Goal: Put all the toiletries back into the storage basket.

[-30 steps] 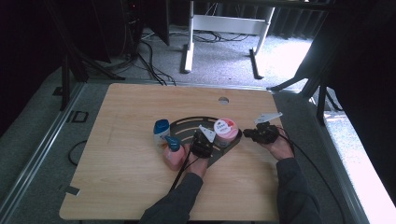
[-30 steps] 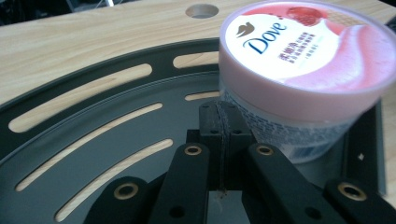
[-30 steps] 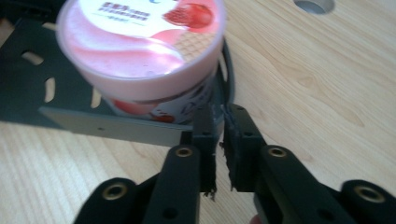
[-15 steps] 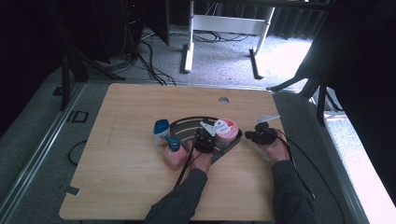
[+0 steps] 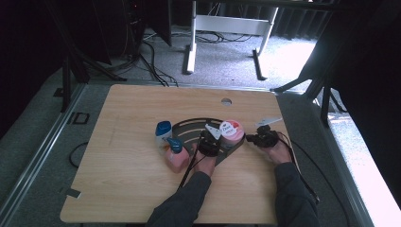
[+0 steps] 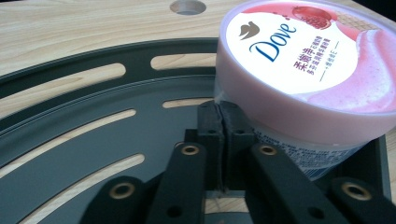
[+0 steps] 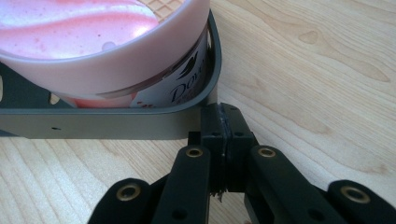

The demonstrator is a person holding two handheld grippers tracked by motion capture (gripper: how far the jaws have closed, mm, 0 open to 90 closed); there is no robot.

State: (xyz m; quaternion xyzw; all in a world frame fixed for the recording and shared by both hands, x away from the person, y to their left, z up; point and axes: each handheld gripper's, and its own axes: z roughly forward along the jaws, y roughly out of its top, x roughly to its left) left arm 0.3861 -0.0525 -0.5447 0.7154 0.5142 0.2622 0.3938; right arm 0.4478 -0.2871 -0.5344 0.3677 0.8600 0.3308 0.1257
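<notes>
A pink Dove jar (image 5: 231, 131) with a white label stands at the right end of a black fan-shaped slotted tray (image 5: 189, 130) on the wooden table. In the left gripper view the jar (image 6: 317, 70) rises just beyond my left gripper (image 6: 223, 109), whose tips rest on the tray floor (image 6: 93, 140) at the jar's base. Its jaws have just been opening slightly, but the pads look together with nothing between them. My right gripper (image 7: 223, 112) is shut and empty, its tips against the outside of the tray's rim (image 7: 116, 123) by the jar (image 7: 93, 42). Both grippers (image 5: 213, 139) (image 5: 250, 139) flank the jar.
A white bottle with a blue cap (image 5: 163, 131) and a pink bottle with a blue cap (image 5: 176, 158) stand just left of the tray. A round hole (image 5: 226, 101) lies in the table's far side. The person's forearms come in from the near edge.
</notes>
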